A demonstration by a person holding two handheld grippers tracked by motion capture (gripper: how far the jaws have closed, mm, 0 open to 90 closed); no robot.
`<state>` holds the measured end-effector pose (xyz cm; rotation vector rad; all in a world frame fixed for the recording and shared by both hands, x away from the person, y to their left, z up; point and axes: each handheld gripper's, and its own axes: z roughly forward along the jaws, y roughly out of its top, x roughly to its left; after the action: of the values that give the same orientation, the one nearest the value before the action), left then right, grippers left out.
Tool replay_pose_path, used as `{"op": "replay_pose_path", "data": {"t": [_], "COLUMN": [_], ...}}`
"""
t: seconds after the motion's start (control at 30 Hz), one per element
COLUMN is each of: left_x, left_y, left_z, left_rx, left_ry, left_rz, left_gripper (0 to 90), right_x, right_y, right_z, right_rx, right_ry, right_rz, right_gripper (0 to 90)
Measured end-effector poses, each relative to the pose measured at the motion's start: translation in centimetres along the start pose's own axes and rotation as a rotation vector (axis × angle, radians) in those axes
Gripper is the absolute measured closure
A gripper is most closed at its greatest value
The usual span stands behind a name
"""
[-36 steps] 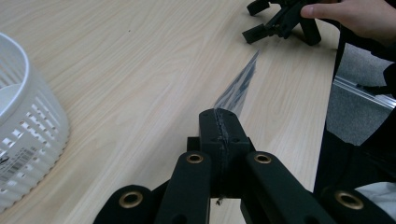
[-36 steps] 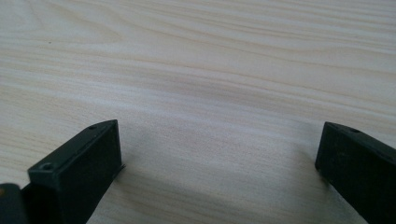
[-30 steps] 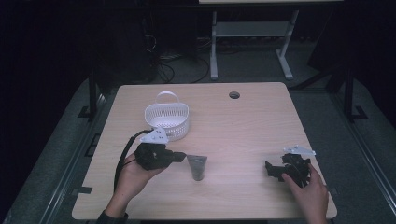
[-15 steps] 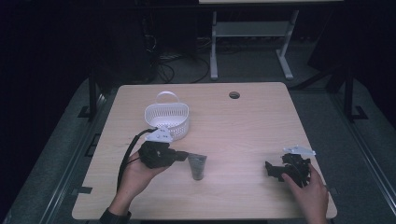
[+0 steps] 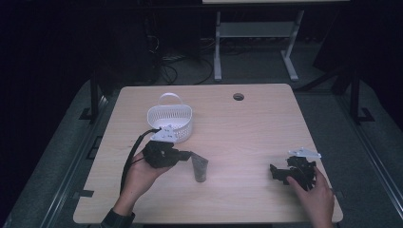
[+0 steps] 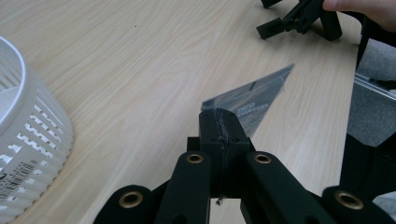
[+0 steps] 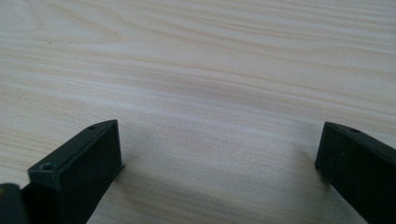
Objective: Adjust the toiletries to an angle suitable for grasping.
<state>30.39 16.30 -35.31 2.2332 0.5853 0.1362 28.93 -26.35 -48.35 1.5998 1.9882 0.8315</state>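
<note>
L gripper point(image 5: 183, 156): black body w/ grey three-cornered plate on top, thick black cable looping off the back. Its jaw arms were flat black bars w/ brass-ringed pivot holes. R gripper point(image 5: 275, 172): black too, same grey plate. Its jaws were blocky, matte, w/ small screw holes. Dark cuff at L wrist.

Lab: lone table point(image 5: 266, 123), dark surroundings
</note>
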Motion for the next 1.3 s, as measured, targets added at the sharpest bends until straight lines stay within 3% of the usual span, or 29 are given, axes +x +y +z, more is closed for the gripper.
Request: {"op": "replay_pose_path", "data": {"t": [0.67, 0.93, 1.13, 1.3], "left_x": [0.9, 1.0, 1.1, 1.2], "left_y": [0.9, 0.5, 0.3, 0.4], "left_z": [1.4, 0.9, 0.2, -0.1], "left_rx": [0.003, 0.015, 0.021, 0.026], "left_ry": [-0.005, -0.011, -0.019, -0.029], "left_rz": [0.007, 0.008, 0.004, -0.012], "left_gripper": [89.9, 89.7, 72.5, 50.8], "right_x": [0.0, 0.0, 0.0, 0.0], "right_y": [0.0, 0.0, 0.0, 0.0], "right_z": [0.0, 0.0, 0.0, 0.0], "right_rx": [0.000, 0.000, 0.000, 0.000], "right_ry": [0.001, 0.001, 0.002, 0.002], "right_rz": [0.001, 0.001, 0.000, 0.001], "right_gripper": [0.0, 0.0, 0.0, 0.0]}}
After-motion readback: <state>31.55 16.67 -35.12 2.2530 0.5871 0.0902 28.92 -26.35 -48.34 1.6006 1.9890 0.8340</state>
